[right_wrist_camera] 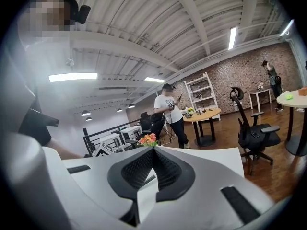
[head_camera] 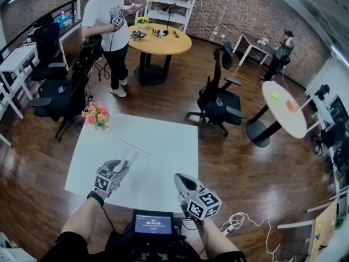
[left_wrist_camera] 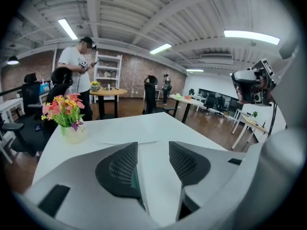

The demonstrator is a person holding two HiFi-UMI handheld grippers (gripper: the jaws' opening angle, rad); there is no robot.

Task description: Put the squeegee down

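Note:
The squeegee (head_camera: 136,148) lies flat on the white table (head_camera: 169,146), a thin dark blade with a pale handle that runs toward me. In the left gripper view the squeegee (left_wrist_camera: 129,142) shows as a faint line just beyond the jaws. My left gripper (head_camera: 124,164) hovers above the handle end, open, with only bare table between its fingers (left_wrist_camera: 125,164). My right gripper (head_camera: 180,178) hangs over the table's near edge, to the right of the squeegee. It is shut, its pad tips (right_wrist_camera: 151,152) meet and it holds nothing.
A small vase of flowers (head_camera: 96,115) stands at the table's far left corner. Black office chairs (head_camera: 218,100) stand beyond the table. A person (head_camera: 112,31) stands by a round wooden table (head_camera: 161,40). A screen (head_camera: 154,222) sits at my waist.

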